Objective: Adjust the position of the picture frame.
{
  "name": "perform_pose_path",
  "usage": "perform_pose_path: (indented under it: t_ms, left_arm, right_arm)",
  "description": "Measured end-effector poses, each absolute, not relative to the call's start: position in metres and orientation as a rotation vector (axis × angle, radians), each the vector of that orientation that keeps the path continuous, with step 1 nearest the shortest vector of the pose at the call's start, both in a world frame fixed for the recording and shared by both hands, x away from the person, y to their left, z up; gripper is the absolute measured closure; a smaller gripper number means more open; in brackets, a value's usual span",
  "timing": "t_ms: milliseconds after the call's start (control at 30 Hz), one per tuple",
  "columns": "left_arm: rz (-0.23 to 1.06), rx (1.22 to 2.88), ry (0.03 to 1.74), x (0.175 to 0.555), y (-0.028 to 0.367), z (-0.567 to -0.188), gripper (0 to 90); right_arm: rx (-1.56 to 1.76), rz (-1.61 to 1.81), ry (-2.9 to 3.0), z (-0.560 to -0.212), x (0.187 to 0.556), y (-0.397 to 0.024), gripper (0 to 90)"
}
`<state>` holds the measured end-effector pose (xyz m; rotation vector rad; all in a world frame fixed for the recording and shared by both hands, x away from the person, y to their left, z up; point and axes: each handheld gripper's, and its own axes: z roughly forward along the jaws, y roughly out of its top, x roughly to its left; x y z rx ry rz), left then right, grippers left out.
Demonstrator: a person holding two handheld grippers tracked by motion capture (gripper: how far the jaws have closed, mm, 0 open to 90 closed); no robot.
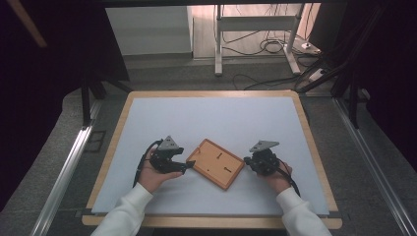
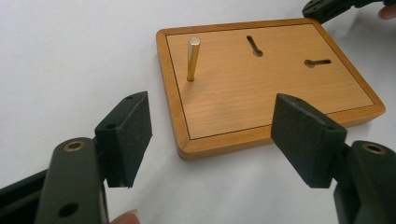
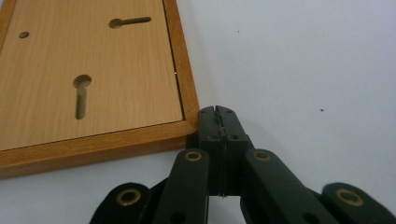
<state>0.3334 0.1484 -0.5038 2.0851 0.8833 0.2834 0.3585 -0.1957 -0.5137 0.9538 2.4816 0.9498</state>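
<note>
A flat wooden board [image 1: 216,163] with a raised rim lies at an angle on the white table top. Two keyhole slots [image 2: 254,46] are cut into it, and a short brass pin [image 2: 193,58] stands upright near one corner. My left gripper [image 1: 189,164] is open at the board's left corner; in the left gripper view its jaws [image 2: 217,135] stand wide apart, with the board's near edge ahead of them and nothing between the pads. My right gripper [image 1: 248,161] is shut and empty, its tips [image 3: 217,114] against the board's right corner [image 3: 187,128].
The white sheet [image 1: 211,118] covers a wood-edged table [image 1: 118,123], with bare sheet on every side of the board. A small round hole [image 3: 23,35] sits in the board's face. Beyond the table are a white stand [image 1: 255,29] and floor cables [image 1: 275,46].
</note>
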Motion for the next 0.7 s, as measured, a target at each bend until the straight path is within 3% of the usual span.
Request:
perform_pose_path:
  t_ms: [700]
  left_arm:
    - [0.281,2.093,0.882,0.3344,0.1482,-0.5066,28.8]
  right_arm:
    - [0.921,0.953,2.523,-0.5135,0.3589,-0.1911,90.0]
